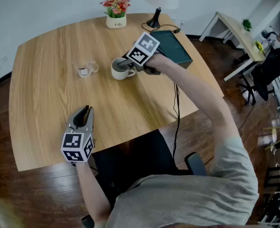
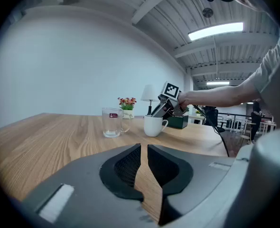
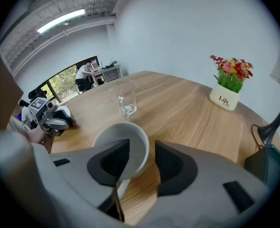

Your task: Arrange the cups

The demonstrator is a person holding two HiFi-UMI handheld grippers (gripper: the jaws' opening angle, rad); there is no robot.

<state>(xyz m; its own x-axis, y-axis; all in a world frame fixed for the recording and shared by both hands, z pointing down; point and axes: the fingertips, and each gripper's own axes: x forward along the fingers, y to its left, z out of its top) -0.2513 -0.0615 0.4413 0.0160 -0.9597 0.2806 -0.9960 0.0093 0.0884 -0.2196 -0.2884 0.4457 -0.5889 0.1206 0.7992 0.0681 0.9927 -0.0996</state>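
A white mug [image 1: 121,69] stands upright on the wooden table [image 1: 45,99], right of a clear glass cup [image 1: 86,69] with a handle. My right gripper [image 1: 128,64] reaches steeply down onto the mug's rim. In the right gripper view one pad sits inside the mug [image 3: 123,146] and the other outside it, with a strip of table showing between the mug wall and the outer pad; the right gripper [image 3: 142,148] is open. My left gripper [image 1: 86,110] rests near the table's front edge, well short of both cups, shut and empty [image 2: 144,148]. It looks towards the glass [image 2: 111,122] and the mug [image 2: 153,126].
A flower pot [image 1: 116,14], a lamp base [image 1: 154,20] and a dark green box [image 1: 171,45] stand along the table's far side. A black cable [image 1: 177,99] hangs off the right edge. A light desk [image 1: 235,30] stands on the floor to the far right.
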